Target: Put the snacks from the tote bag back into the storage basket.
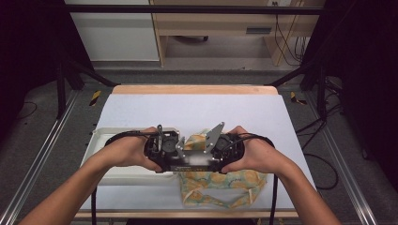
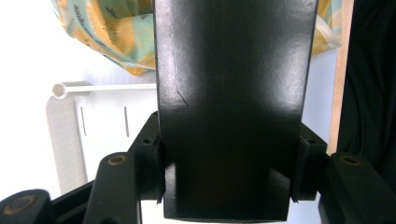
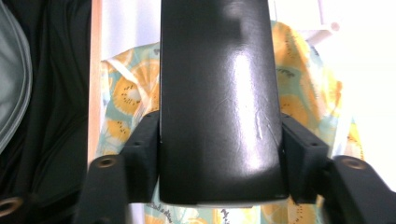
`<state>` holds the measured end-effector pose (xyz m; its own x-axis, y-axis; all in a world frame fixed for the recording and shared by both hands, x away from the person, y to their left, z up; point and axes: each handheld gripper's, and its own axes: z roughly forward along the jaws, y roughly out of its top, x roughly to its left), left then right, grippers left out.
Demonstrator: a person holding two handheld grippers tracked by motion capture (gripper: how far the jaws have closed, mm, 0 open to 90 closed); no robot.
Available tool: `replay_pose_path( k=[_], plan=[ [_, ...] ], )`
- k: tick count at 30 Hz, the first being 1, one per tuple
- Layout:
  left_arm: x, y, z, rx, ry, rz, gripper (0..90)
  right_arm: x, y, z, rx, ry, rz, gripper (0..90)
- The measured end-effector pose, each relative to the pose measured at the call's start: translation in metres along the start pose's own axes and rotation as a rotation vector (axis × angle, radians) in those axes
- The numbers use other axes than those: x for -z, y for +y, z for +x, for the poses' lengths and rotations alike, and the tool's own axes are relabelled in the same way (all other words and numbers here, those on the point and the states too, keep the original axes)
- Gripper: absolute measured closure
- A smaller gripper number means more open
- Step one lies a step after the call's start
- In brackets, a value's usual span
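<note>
I found a flat black box (image 1: 191, 161) held level above the near middle of the table (image 1: 197, 110), gripped at its two ends and lifted clear of the surface. In the left gripper view the box (image 2: 233, 107) ran up between the jaws of the left gripper (image 2: 227, 156), and both pads sat against its sides, so that gripper stood part-way open and clamped on the box. In the right gripper view the same box (image 3: 219, 102) filled the gap of the right gripper (image 3: 219, 156); its pads appeared to touch both sides, at a similar half-open width, though I could not confirm how firmly they pressed. From the high view the left gripper (image 1: 162, 145) and right gripper (image 1: 225, 146) faced each other across the box. Directly beneath lay a cloth printed with orange fruit slices (image 1: 220, 185), at the table's near edge. A white tray (image 1: 101, 140) rested just left of the cloth, under the left hand (image 1: 126, 151).
</note>
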<state>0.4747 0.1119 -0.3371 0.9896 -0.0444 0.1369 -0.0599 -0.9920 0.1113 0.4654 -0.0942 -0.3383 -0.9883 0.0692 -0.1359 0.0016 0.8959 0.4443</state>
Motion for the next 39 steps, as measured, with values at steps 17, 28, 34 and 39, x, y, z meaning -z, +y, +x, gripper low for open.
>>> replay_pose_path(
  k=[17,28,34,39],
  plan=[
    [0.008,-0.039,0.023,0.045,0.014,-0.021,43.3,0.032,-0.055,-0.006,-0.322,-0.235,-0.183,7.6],
    [0.026,-0.079,0.034,0.078,0.042,-0.068,43.3,0.029,-0.093,0.006,-0.512,-0.417,-0.332,8.6],
    [0.032,-0.093,0.039,0.095,0.058,-0.047,43.3,0.022,-0.113,0.013,-0.585,-0.476,-0.378,8.9],
    [0.04,-0.099,0.038,0.111,0.083,-0.031,43.3,0.018,-0.128,0.017,-0.657,-0.507,-0.398,8.6]
  ],
)
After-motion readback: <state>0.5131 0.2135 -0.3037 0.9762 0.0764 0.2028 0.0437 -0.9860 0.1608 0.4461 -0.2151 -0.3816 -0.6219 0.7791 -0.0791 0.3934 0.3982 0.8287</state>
